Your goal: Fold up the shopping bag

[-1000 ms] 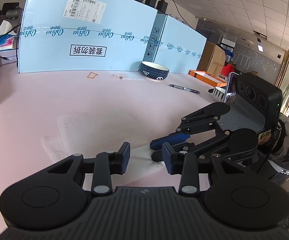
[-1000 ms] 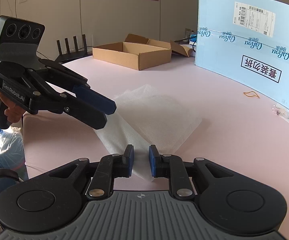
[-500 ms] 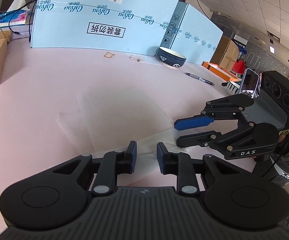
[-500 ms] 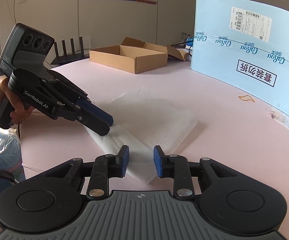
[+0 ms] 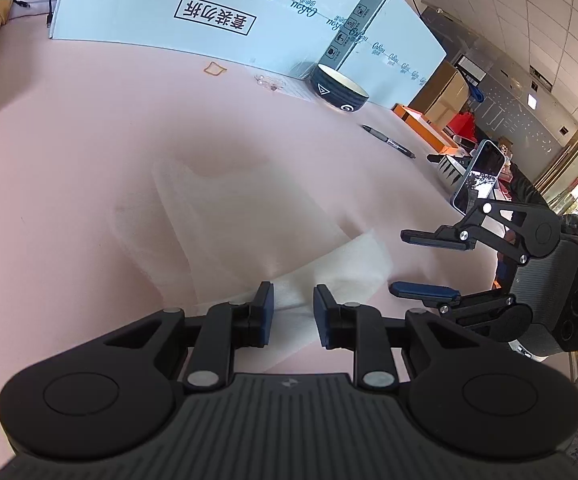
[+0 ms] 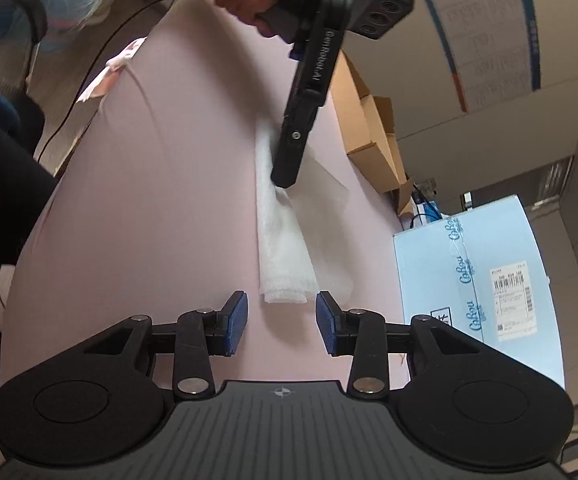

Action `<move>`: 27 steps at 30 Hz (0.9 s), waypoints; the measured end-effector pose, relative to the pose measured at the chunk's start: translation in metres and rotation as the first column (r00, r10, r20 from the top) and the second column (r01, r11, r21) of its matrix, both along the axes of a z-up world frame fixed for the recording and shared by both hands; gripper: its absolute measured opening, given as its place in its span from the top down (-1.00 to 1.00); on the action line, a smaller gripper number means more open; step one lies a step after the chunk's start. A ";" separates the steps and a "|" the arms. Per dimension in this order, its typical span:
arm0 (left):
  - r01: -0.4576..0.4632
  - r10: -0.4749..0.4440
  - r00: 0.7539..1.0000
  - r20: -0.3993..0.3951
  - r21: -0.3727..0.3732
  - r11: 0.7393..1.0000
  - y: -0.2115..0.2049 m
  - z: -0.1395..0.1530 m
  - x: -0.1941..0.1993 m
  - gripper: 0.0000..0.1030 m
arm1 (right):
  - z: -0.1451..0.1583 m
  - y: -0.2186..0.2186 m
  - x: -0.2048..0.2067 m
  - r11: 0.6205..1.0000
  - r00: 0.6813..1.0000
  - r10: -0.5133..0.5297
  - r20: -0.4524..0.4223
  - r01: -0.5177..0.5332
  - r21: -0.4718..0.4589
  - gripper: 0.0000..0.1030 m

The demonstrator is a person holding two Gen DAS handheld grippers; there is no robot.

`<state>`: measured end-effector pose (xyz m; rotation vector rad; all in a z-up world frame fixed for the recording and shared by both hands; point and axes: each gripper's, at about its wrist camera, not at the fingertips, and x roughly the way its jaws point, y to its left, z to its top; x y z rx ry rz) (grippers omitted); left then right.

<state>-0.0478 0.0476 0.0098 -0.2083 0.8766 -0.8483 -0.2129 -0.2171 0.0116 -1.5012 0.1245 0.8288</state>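
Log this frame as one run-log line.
stage: folding | bag: white, partly folded on pink table | left gripper: open, straddling bag | right gripper: opening, empty

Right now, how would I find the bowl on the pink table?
Look along the big light blue boxes standing at the back of the pink table. At the corner where two boxes meet sits the bowl. It is the only round thing there: dark outside with white marks, pale inside, with a pen lying nearby.

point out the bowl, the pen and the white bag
bowl (image 5: 339,90), left wrist view, on its dark outer wall
pen (image 5: 389,141), left wrist view, mid-barrel
white bag (image 6: 285,248), right wrist view, middle of the folded strip
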 end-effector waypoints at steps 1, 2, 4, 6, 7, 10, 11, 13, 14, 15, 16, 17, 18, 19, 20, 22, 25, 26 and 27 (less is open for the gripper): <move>0.006 -0.006 1.000 -0.008 -0.005 1.000 0.001 0.000 0.002 0.59 | -0.003 0.002 0.001 0.999 0.999 0.039 0.024 -0.039 -0.031 0.32; 0.007 -0.007 1.000 -0.016 -0.012 1.000 0.002 -0.001 0.003 0.59 | -0.005 0.003 0.002 0.997 0.998 0.059 0.038 -0.057 -0.045 0.30; 0.009 -0.009 1.000 -0.026 -0.023 1.000 0.003 -0.002 0.004 0.60 | -0.009 0.006 0.005 0.993 0.992 0.101 0.070 -0.096 -0.069 0.30; 0.012 -0.013 0.999 -0.034 -0.029 1.000 0.004 -0.002 0.005 0.60 | -0.012 0.008 0.009 0.989 0.988 0.129 0.081 -0.123 -0.081 0.33; 0.016 -0.017 0.999 -0.032 -0.026 1.000 0.004 -0.001 0.006 0.60 | -0.012 0.009 0.010 0.987 0.987 0.141 0.081 -0.134 -0.086 0.35; 0.035 -0.035 0.999 -0.006 0.008 0.999 0.000 0.002 0.004 0.60 | -0.013 0.012 0.015 0.986 0.988 0.148 0.048 -0.144 -0.089 0.63; 0.041 -0.041 0.999 0.006 0.023 0.999 -0.002 0.004 0.003 0.60 | -0.015 0.013 0.017 0.987 0.989 0.142 0.028 -0.140 -0.082 0.77; 0.047 -0.048 0.999 0.025 0.039 0.998 -0.003 0.005 0.000 0.60 | -0.019 0.012 0.021 0.989 0.990 0.139 0.003 -0.139 -0.059 0.89; 0.051 -0.052 0.998 0.036 0.048 0.998 -0.004 0.006 -0.001 0.60 | -0.018 0.012 0.023 0.990 0.991 0.131 -0.008 -0.132 -0.041 0.89; 0.053 -0.055 0.997 0.047 0.055 0.997 -0.005 0.007 -0.003 0.60 | -0.016 0.011 0.025 0.992 0.992 0.121 -0.024 -0.121 -0.020 0.89; 0.055 -0.060 0.996 0.070 0.069 0.996 -0.006 0.008 -0.006 0.60 | -0.013 0.011 0.027 0.994 0.993 0.109 -0.046 -0.109 0.001 0.89; 0.051 -0.059 0.994 0.090 0.083 0.995 -0.007 0.010 -0.009 0.60 | -0.010 0.010 0.029 0.995 0.992 0.100 -0.071 -0.098 0.025 0.89; 0.043 -0.056 0.990 0.126 0.106 0.993 -0.009 0.012 -0.013 0.58 | -0.008 0.009 0.032 0.995 0.991 0.098 -0.087 -0.095 0.039 0.89; 0.021 -0.055 0.975 0.214 0.160 0.987 -0.013 0.018 -0.025 0.54 | -0.006 0.008 0.034 0.995 0.990 0.097 -0.102 -0.092 0.049 0.89; 0.015 -0.074 0.955 0.288 0.203 0.979 -0.014 0.024 -0.035 0.49 | -0.003 0.008 0.037 0.994 0.988 0.092 -0.127 -0.084 0.063 0.89; 0.053 -0.148 0.916 0.373 0.253 0.966 -0.016 0.033 -0.051 0.47 | 0.002 0.007 0.039 0.994 0.982 0.085 -0.167 -0.071 0.083 0.89; 0.109 -0.237 0.874 0.425 0.303 0.947 -0.022 0.042 -0.064 0.29 | 0.012 0.001 0.049 0.991 0.962 0.072 -0.262 -0.038 0.132 0.89; 0.129 -0.282 0.850 0.445 0.345 0.930 -0.025 0.042 -0.069 0.27 | 0.016 -0.001 0.055 0.989 0.952 0.071 -0.298 -0.027 0.149 0.89; 0.138 -0.317 0.830 0.460 0.381 0.914 -0.030 0.041 -0.071 0.27 | 0.020 -0.003 0.061 0.986 0.939 0.071 -0.336 -0.015 0.166 0.89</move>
